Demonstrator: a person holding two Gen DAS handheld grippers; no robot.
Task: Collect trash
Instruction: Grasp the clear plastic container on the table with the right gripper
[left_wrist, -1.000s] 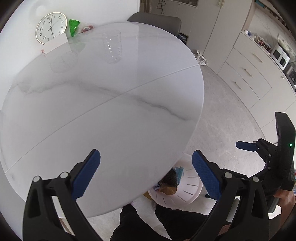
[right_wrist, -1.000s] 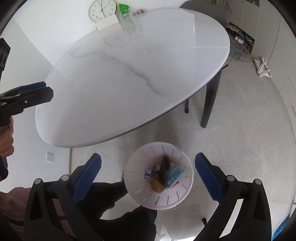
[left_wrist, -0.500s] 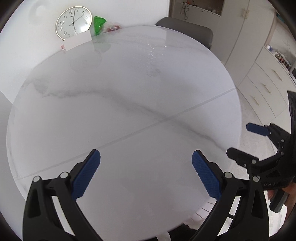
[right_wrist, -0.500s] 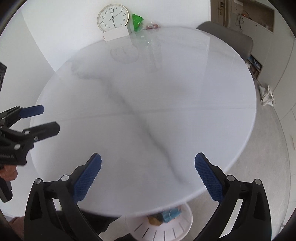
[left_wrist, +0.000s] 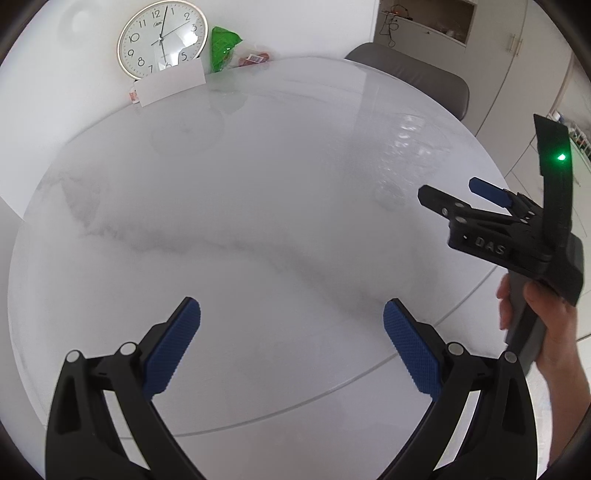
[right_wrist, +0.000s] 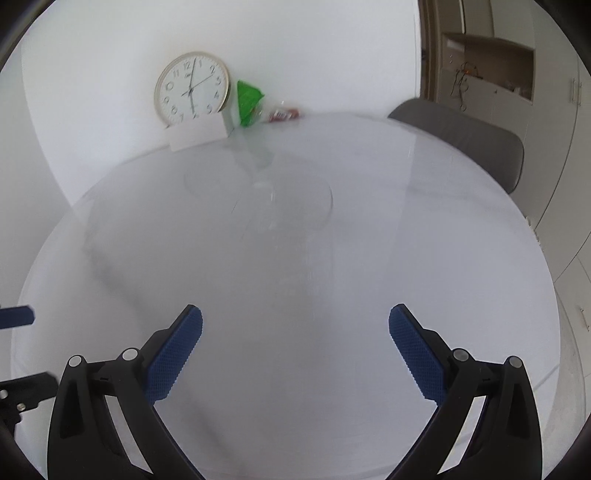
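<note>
I see my left gripper (left_wrist: 291, 345) wide open over the round white table (left_wrist: 258, 206), holding nothing. My right gripper (right_wrist: 295, 347) is wide open too, and empty. The trash sits at the far edge of the table by the wall: a green wrapper (right_wrist: 248, 99) next to the clock (right_wrist: 192, 88), and a small red wrapper (right_wrist: 283, 115) just beside it

One round table (left_wrist: 258, 221). On its far edge: one clock (left_wrist: 161, 38), one white card (left_wrist: 170, 86), one green bag (left_wrist: 222, 48), one red-labelled wrapper (left_wrist: 255, 58). Behind the table, one grey chair (left_wrist: 413, 79). Two grippers (left_wrist: 291, 339) (right_wrist: 295, 343), both spread wide.
</note>
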